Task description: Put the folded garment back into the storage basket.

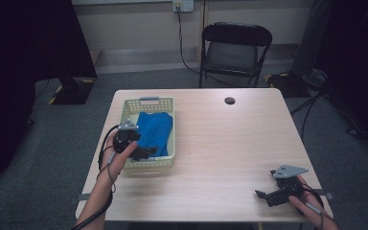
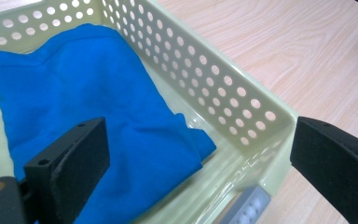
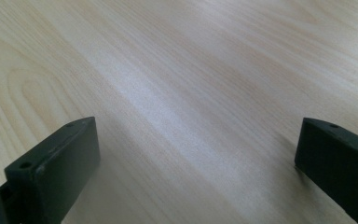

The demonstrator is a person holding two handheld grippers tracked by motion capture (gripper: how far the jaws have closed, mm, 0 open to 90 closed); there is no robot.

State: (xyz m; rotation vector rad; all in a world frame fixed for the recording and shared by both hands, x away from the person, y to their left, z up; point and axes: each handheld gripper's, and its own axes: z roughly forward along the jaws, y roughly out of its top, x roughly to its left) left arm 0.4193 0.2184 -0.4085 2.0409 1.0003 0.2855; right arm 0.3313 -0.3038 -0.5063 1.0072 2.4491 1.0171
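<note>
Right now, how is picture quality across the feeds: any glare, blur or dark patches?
High view: dim, black at both upper corners, table evenly lit. Left gripper view: blue cloth sharp, glossy highlights on the basket floor, near jaws soft. Right gripper view: pale sheen band across the wood, jaws blurred.

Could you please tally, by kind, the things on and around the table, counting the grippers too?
Pale green perforated plastic basket: 1
Blue folded cloth: 1
Black two-jaw grippers, left gripper and right gripper: 2
Light wooden table: 1
Black folding chair: 1
Total: 6
</note>
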